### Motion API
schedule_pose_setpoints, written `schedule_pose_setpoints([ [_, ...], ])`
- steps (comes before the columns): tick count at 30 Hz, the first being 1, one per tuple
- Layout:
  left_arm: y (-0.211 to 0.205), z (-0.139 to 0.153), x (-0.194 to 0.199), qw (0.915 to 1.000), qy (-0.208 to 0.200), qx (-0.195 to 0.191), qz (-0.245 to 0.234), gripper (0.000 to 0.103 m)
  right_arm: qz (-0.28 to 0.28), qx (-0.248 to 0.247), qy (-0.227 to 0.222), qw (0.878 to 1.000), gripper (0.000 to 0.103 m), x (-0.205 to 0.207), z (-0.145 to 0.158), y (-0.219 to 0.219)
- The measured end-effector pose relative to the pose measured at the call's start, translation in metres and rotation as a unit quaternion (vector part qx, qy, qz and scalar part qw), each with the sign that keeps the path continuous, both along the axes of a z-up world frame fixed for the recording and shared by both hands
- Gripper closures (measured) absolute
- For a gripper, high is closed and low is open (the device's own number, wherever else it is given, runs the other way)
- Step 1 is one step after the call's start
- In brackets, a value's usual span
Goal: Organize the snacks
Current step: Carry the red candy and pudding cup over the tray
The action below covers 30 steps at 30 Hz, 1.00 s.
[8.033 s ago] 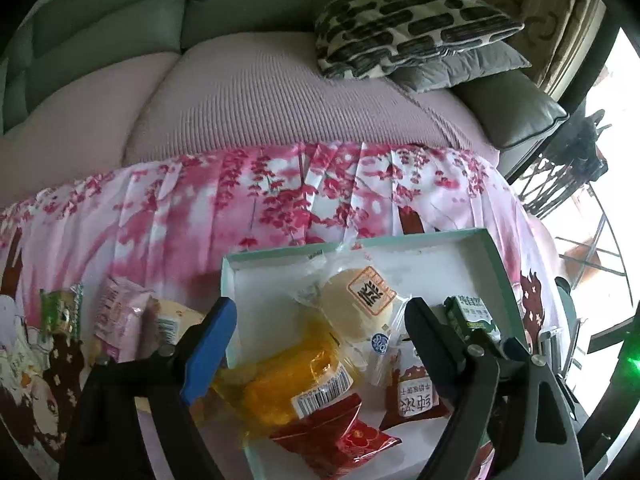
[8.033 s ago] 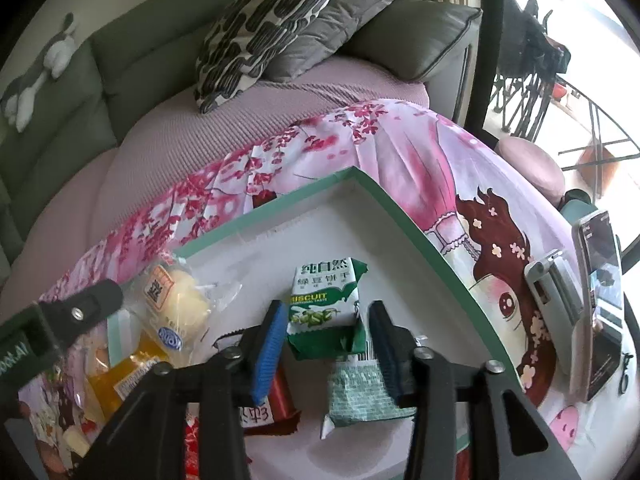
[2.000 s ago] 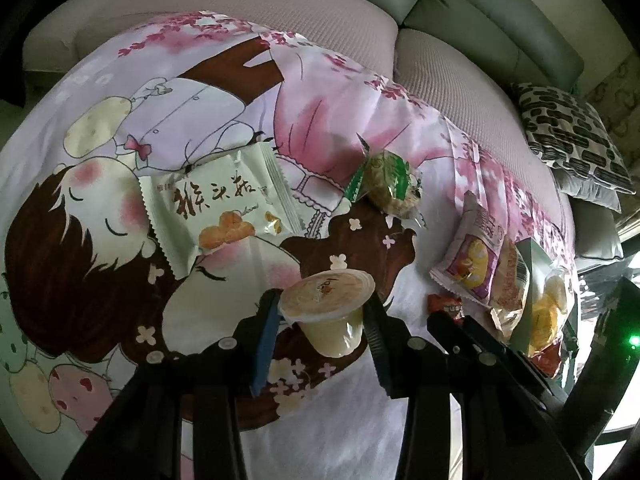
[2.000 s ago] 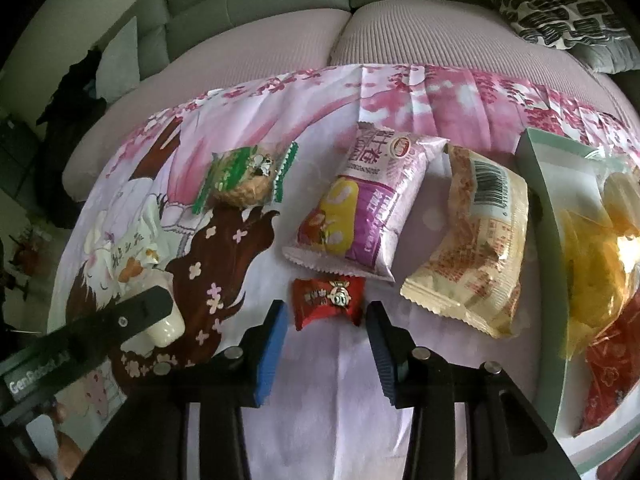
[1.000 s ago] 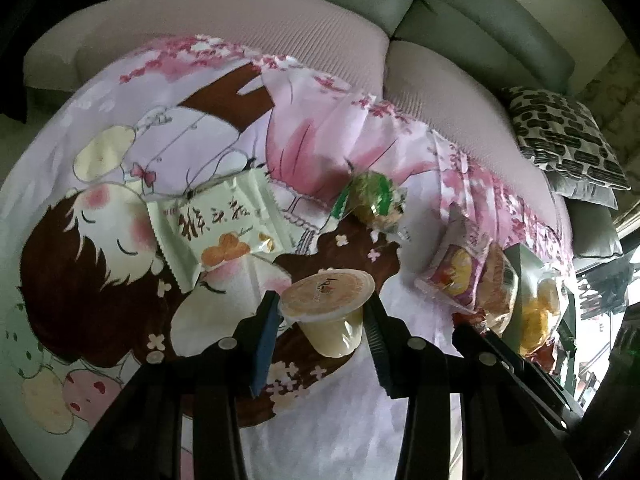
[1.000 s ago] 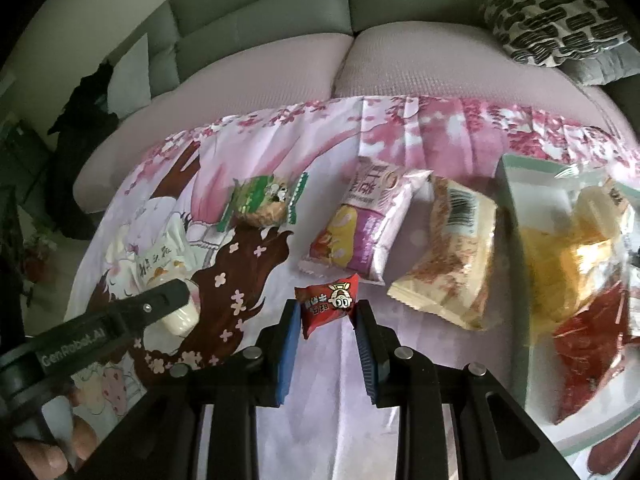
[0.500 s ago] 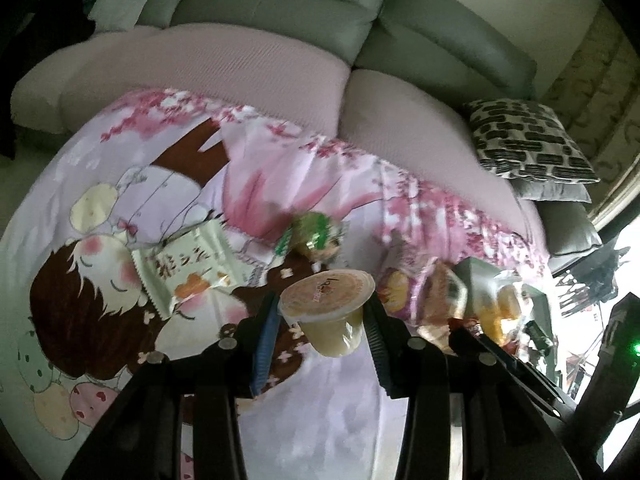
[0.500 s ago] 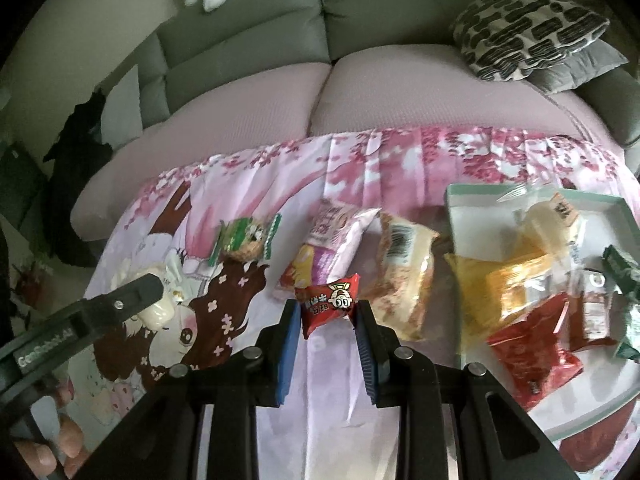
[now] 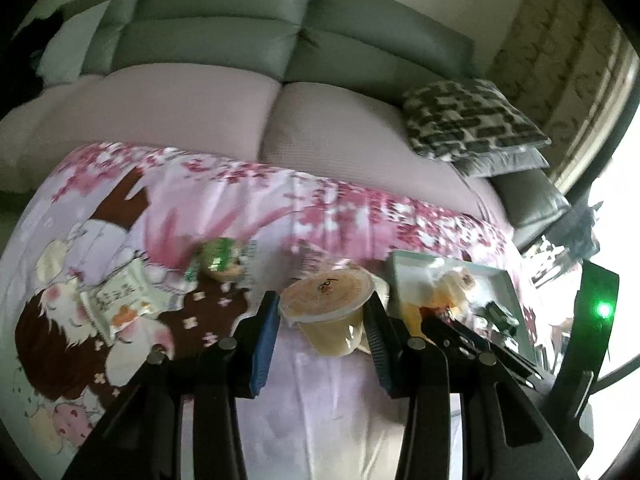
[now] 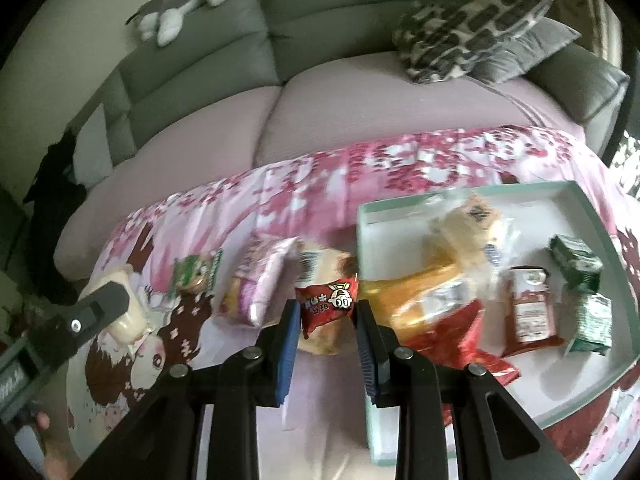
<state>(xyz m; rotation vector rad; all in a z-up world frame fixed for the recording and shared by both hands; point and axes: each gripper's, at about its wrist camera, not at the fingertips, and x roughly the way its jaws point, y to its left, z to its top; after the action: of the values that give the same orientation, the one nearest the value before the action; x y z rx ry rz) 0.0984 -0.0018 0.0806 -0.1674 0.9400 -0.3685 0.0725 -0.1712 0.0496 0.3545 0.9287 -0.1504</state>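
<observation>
Both your tongs are loaded above the pink blanket.
Left tongs (image 9: pixel 324 316) clench a jelly cup (image 9: pixel 327 308) at frame centre; right tongs (image 10: pixel 326 320) pinch a red candy packet (image 10: pixel 326 304) (tray (image 10: pixel 592 216) lies right).

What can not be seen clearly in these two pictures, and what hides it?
- Left wrist view: the tray is blurred, and the right gripper's dark arms cover its near part, so its snacks cannot be told apart.
- Left wrist view: the jelly cup in the left gripper hides the packets behind it.
- Right wrist view: the red packet in the right gripper covers part of the tan packet; print unreadable.
</observation>
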Motion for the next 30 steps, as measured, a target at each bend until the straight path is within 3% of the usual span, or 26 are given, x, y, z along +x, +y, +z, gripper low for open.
schedule_pose_setpoints([
  [17, -0.105, 0.007, -0.022, 0.9926, -0.027, 0.056, -0.105, 0.059, -0.141, 0.018, -0.001, 0.990, 0.073, -0.043, 0.005, -0.116],
  [30, -0.178, -0.008, -0.032, 0.9793, -0.032, 0.089, -0.179, 0.059, -0.184, 0.039, 0.025, 0.982, 0.073, -0.060, -0.014, -0.162],
])
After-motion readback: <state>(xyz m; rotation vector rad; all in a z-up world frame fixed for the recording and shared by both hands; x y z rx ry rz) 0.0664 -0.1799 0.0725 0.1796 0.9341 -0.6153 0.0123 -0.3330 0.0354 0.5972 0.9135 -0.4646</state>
